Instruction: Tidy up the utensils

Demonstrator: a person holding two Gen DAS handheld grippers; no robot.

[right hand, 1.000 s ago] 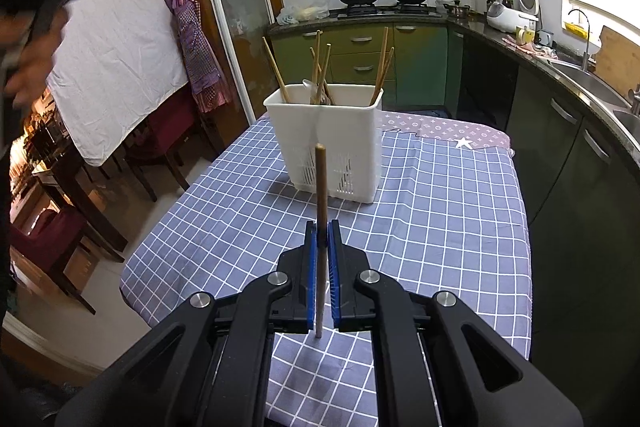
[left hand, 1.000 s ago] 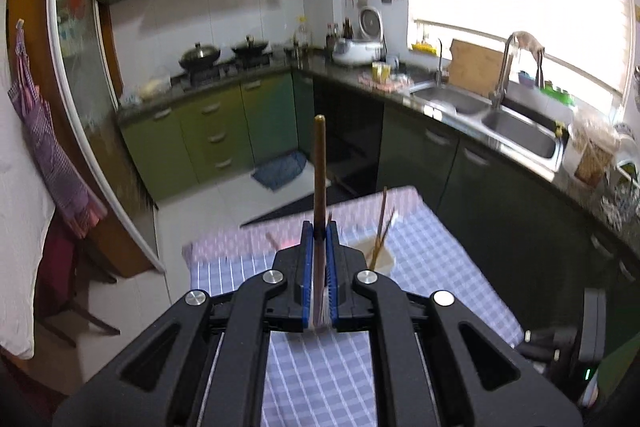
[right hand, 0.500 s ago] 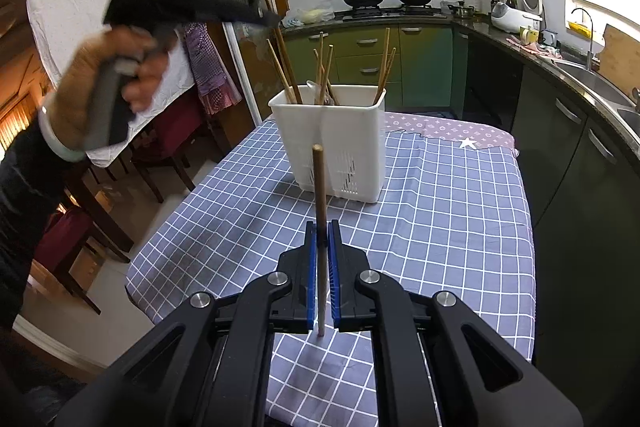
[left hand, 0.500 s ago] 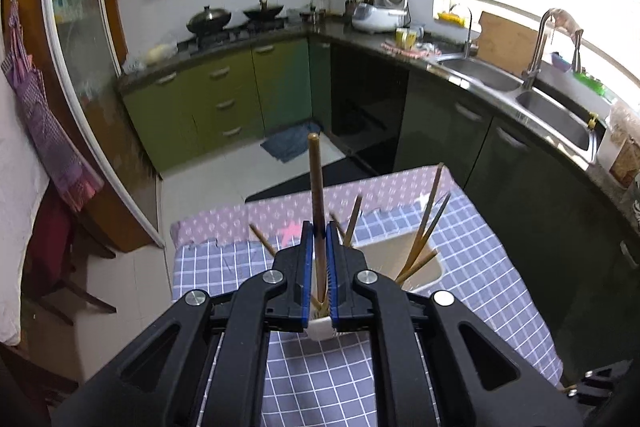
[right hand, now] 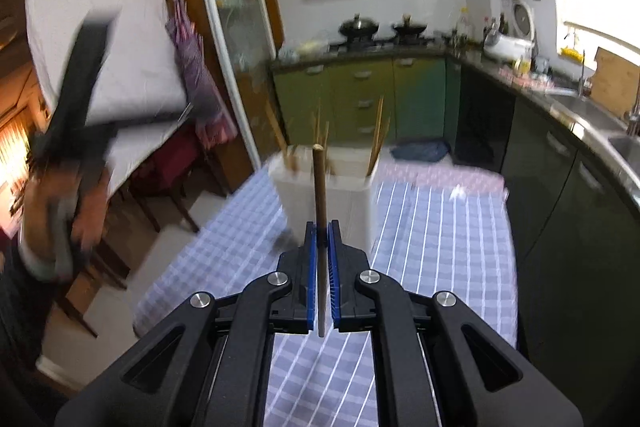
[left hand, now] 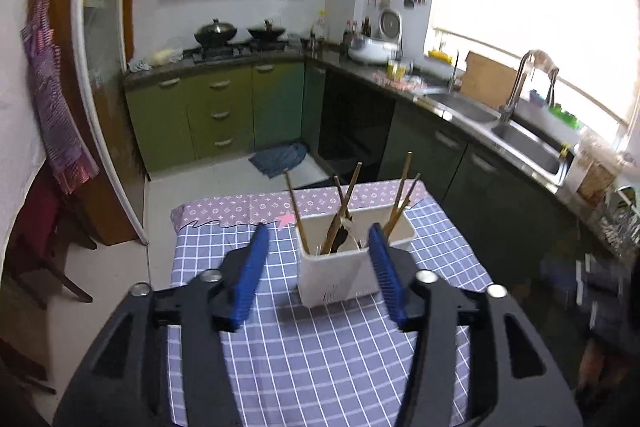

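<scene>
Our left gripper [left hand: 318, 247] gapes empty; our right gripper [right hand: 321, 247] clamps 1 chopstick [right hand: 319, 187] above the checked tablecloth [left hand: 320, 347], green kitchen cabinets [left hand: 216, 111] far behind.

We see a white utensil holder [left hand: 340, 275] with brown chopsticks [left hand: 400, 191], a blue-and-white checked cloth on the tabletop [left hand: 320, 355] with a mauve patterned far edge, our black tools with blue pads [left hand: 250, 283], green cabinets [left hand: 208, 111], a brown chopstick [right hand: 320, 195] in our right tool [right hand: 321, 239].
</scene>
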